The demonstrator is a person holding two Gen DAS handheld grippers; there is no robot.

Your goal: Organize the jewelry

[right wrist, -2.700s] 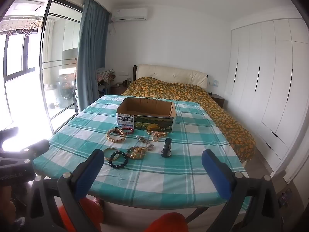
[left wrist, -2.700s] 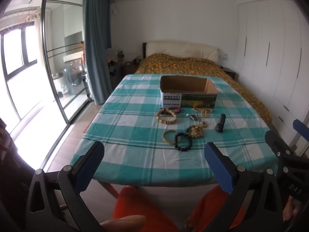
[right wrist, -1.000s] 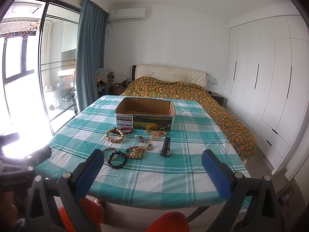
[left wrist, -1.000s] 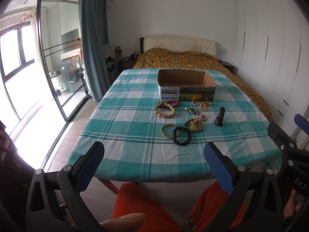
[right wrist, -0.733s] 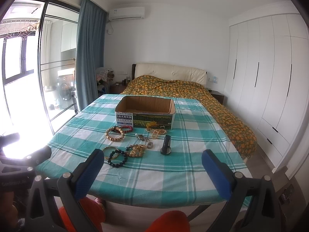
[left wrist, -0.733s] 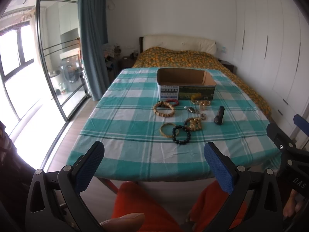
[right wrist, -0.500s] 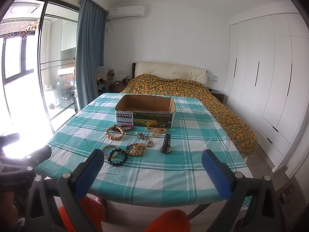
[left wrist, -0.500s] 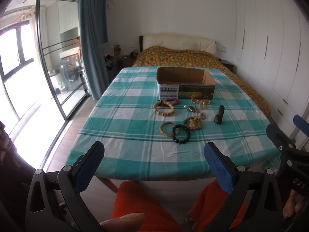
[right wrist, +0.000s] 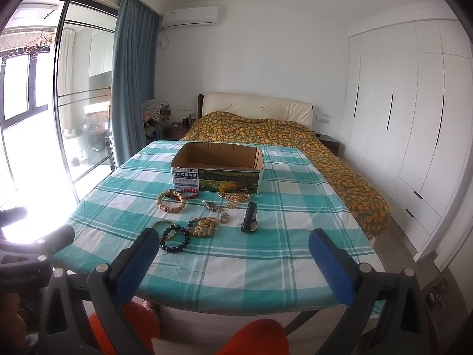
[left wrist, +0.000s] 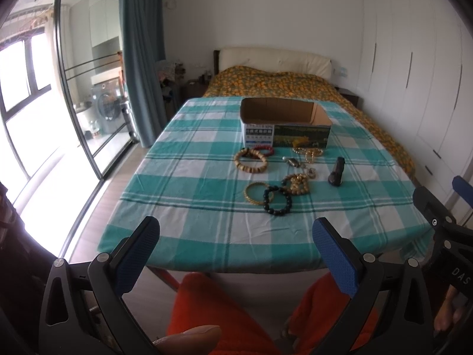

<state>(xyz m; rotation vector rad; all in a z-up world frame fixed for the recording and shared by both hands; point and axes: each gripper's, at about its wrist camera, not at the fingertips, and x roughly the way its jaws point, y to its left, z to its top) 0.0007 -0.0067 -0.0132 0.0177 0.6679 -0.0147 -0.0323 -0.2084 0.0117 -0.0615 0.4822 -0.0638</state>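
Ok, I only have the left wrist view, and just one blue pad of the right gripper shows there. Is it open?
Observer: Yes. The right gripper is wide open, with nothing between its pads.
Operator: Which piece shows closest to it in its own view?
Observer: The black bracelet. In the right wrist view it lies just beside the tip of one pad.
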